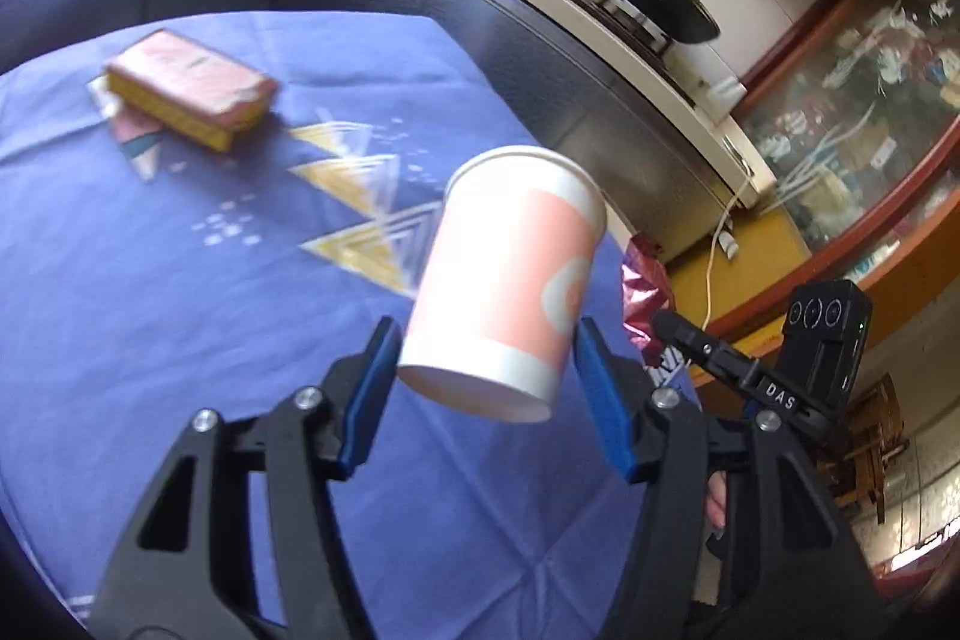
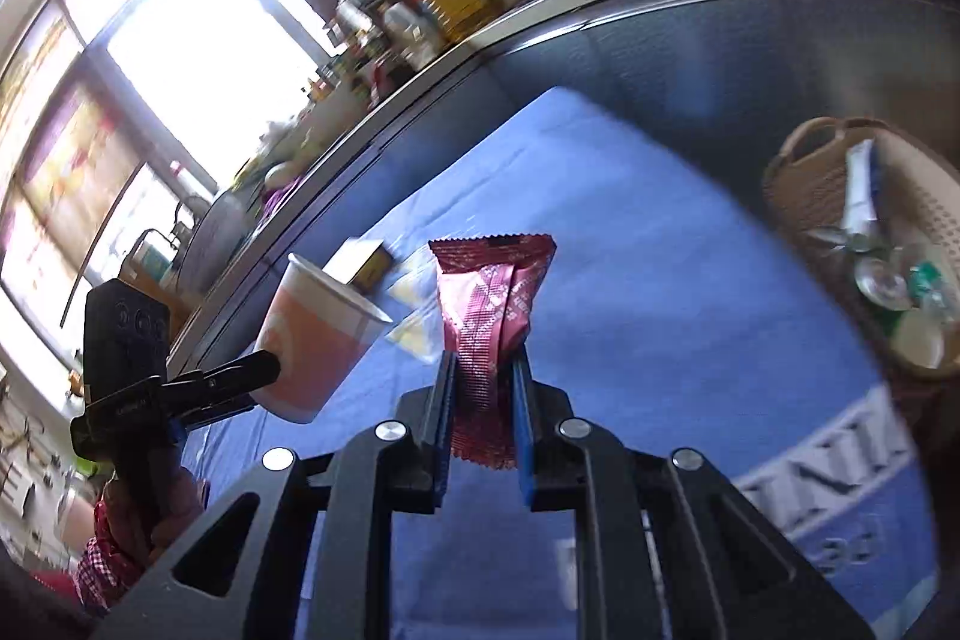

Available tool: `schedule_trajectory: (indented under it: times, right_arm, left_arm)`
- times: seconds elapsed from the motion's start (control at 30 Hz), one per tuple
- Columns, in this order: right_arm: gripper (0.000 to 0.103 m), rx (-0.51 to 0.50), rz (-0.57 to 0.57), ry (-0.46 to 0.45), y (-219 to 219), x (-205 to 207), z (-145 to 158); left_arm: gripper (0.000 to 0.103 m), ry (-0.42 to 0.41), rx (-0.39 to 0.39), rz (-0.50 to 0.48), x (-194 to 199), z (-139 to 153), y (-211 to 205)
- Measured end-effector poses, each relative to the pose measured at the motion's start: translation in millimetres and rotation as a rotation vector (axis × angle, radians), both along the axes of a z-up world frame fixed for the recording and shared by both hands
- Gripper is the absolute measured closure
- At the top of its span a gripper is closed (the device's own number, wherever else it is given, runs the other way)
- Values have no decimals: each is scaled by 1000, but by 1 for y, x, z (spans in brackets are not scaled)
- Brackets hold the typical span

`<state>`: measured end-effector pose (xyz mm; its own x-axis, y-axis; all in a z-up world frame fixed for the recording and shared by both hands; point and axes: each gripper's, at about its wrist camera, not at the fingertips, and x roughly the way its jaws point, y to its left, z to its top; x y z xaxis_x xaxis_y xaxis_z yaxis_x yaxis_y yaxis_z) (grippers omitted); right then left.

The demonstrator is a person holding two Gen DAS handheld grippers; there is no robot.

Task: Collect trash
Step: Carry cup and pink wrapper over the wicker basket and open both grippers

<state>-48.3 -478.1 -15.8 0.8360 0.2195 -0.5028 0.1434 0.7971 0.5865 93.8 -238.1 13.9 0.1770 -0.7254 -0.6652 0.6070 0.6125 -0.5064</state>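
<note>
Right tongs [image 2: 485, 388] pinching maroon wrapper [image 2: 493, 292], long axis running up out of pads; woven basket [image 2: 804, 196] at 2 o'clock on blue table [image 2: 660, 280], nearer right hand. Left tongs [image 1: 486, 346] gripping pink paper cup [image 1: 510, 274], tilted. Readable: "DAS" on tool; cloth lettering blurred.

Box [image 1: 189, 91] on the tablecloth [image 1: 180, 310], basket [image 2: 840, 232] of trash at its edge, counter [image 1: 540, 58] behind.

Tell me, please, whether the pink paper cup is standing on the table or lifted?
Lifted: the pink paper cup hangs tilted between the left gripper pads, clear of the blue tablecloth.
</note>
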Motion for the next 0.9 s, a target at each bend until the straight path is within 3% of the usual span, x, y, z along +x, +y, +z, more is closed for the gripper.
schedule_trajectory:
  times: [0.27,0.53,0.77,0.87,0.9]
  right_arm:
    - [85,-7,-309,41,-121,-77,-29]
    - [85,15,-410,133,-191,-86,-88]
    - [84,25,-418,195,-215,-64,-114]
    - [72,-4,-453,231,-224,-56,-122]
    - [63,-8,-463,232,-224,-55,-122]
  left_arm:
    - [46,-30,43,-211,-14,6,-167]
    - [46,6,141,-302,-13,-27,-317]
    - [45,-1,277,-317,-6,-70,-393]
    - [43,15,309,-289,3,-82,-404]
    - [39,30,323,-278,6,-87,-408]
